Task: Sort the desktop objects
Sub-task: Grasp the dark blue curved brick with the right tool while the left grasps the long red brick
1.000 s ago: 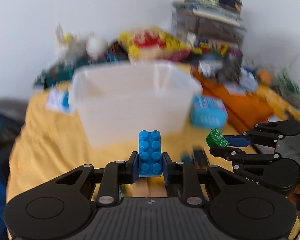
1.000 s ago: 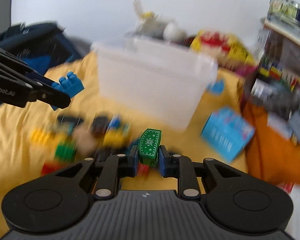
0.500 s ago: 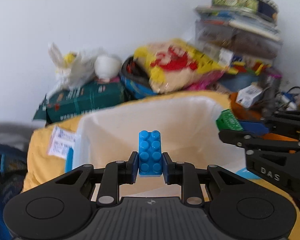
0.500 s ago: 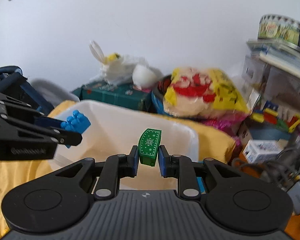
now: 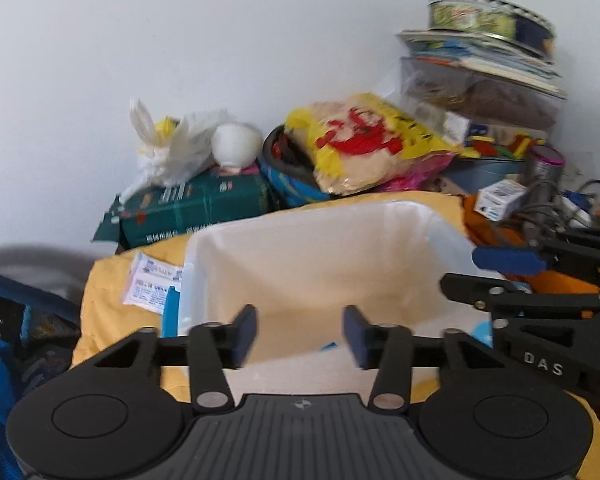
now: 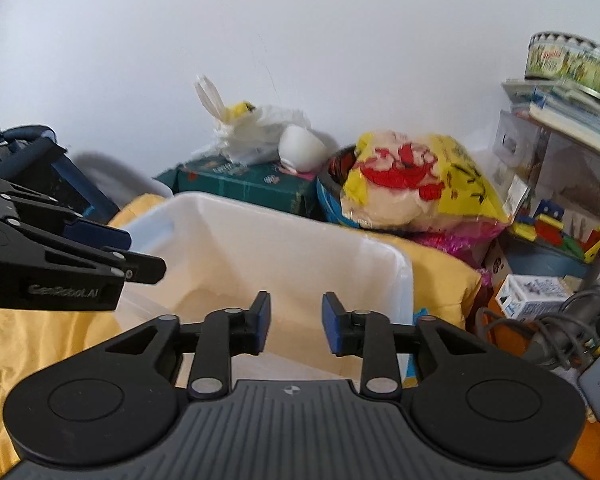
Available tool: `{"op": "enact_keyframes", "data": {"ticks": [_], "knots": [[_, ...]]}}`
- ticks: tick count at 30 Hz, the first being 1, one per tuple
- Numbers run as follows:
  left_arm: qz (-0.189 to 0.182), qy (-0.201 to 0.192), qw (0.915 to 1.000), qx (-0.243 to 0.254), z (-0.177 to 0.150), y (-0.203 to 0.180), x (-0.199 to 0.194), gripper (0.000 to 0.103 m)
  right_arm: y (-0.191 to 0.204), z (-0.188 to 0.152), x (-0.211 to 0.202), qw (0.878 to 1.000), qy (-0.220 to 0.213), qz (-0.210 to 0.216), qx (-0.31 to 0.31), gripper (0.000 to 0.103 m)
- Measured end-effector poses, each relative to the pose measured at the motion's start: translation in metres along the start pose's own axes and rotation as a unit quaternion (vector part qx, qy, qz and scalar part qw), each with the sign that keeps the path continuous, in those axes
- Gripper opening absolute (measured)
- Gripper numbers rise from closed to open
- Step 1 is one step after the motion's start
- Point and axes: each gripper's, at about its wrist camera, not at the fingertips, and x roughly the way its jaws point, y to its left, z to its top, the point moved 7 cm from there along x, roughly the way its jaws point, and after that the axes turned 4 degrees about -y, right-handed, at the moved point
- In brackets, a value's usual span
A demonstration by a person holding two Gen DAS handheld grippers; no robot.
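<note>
A translucent white plastic bin (image 5: pixel 432 224) stands on the yellow cloth; it also shows in the right wrist view (image 6: pixel 396 264). My left gripper (image 5: pixel 299 336) is open and empty, held over the bin's near rim. My right gripper (image 6: pixel 294 322) is open and empty, also over the bin. In the left wrist view the right gripper (image 5: pixel 480 272) reaches in from the right. In the right wrist view the left gripper (image 6: pixel 140 256) reaches in from the left. The blue brick and the green block are out of sight.
Behind the bin lie a green box (image 5: pixel 196 208), a white plastic bag (image 5: pixel 172 148) and a yellow snack bag (image 5: pixel 364 140). At the right stand stacked boxes with a round tin (image 5: pixel 488 20), a small white box (image 6: pixel 532 294) and cables (image 6: pixel 572 324).
Both grippers have opened over the bin. The blue brick has left my left gripper and the green block has left my right gripper. Both grippers had risen from the cloth to the bin.
</note>
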Motion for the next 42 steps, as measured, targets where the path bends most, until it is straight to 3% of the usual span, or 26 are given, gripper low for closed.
{"op": "enact_keyframes", "data": {"ticks": [1, 5, 8, 11, 14, 15, 19, 24, 29, 30, 31, 36, 38, 40, 42], "knots": [[0.005, -0.002, 1.0, 0.007, -0.003, -0.003, -0.01, 0.068, 0.001, 0.0, -0.007, 1.0, -0.004, 0.001, -0.001, 0.044], [0.015, 0.007, 0.9995, 0.027, -0.029, -0.011, -0.038, 0.068, 0.008, -0.015, -0.031, 1.0, 0.0, 0.019, -0.006, 0.052], [0.004, 0.024, 0.9997, 0.01, -0.063, -0.014, -0.054, 0.068, 0.015, -0.038, -0.046, 0.999, 0.021, 0.037, -0.01, 0.058], [-0.018, 0.07, 0.9969, -0.03, -0.106, -0.017, -0.061, 0.068, 0.023, -0.074, -0.06, 0.997, 0.052, 0.061, -0.019, 0.058], [-0.067, 0.109, 0.9899, -0.061, -0.149, -0.028, -0.068, 0.068, 0.029, -0.111, -0.069, 0.993, 0.093, 0.074, -0.025, 0.047], [-0.072, 0.117, 0.9889, -0.057, -0.16, -0.033, -0.07, 0.066, 0.03, -0.124, -0.073, 0.991, 0.108, 0.078, -0.02, 0.038], [-0.08, 0.134, 0.9862, 0.055, -0.195, -0.065, -0.077, 0.05, 0.04, -0.165, -0.089, 0.986, 0.144, 0.081, -0.017, 0.034], [-0.095, 0.124, 0.9758, 0.153, -0.205, -0.091, -0.076, 0.049, 0.071, -0.175, -0.101, 0.984, 0.123, 0.096, -0.08, 0.03], [-0.105, 0.129, 0.9666, 0.195, -0.208, -0.096, -0.076, 0.048, 0.086, -0.184, -0.083, 0.981, 0.124, 0.084, -0.121, 0.029], [-0.11, 0.13, 0.9655, 0.197, -0.208, -0.096, -0.077, 0.048, 0.085, -0.185, -0.078, 0.982, 0.127, 0.079, -0.119, 0.022], [-0.113, 0.13, 0.9648, 0.198, -0.207, -0.096, -0.078, 0.048, 0.082, -0.185, -0.074, 0.982, 0.131, 0.072, -0.115, 0.022], [-0.115, 0.129, 0.9577, 0.23, -0.209, -0.103, -0.072, 0.046, 0.061, -0.18, -0.09, 0.987, 0.134, 0.068, -0.055, 0.021], [-0.116, 0.134, 0.9564, 0.232, -0.21, -0.105, -0.065, 0.041, 0.054, -0.182, -0.1, 0.986, 0.145, 0.077, -0.02, 0.021], [-0.115, 0.146, 0.9551, 0.231, -0.212, -0.103, -0.055, 0.03, 0.046, -0.187, -0.109, 0.981, 0.165, 0.097, 0.037, 0.022], [-0.118, 0.146, 0.9579, 0.217, -0.211, -0.099, -0.048, 0.025, 0.041, -0.192, -0.117, 0.974, 0.176, 0.116, 0.084, 0.022]]}}
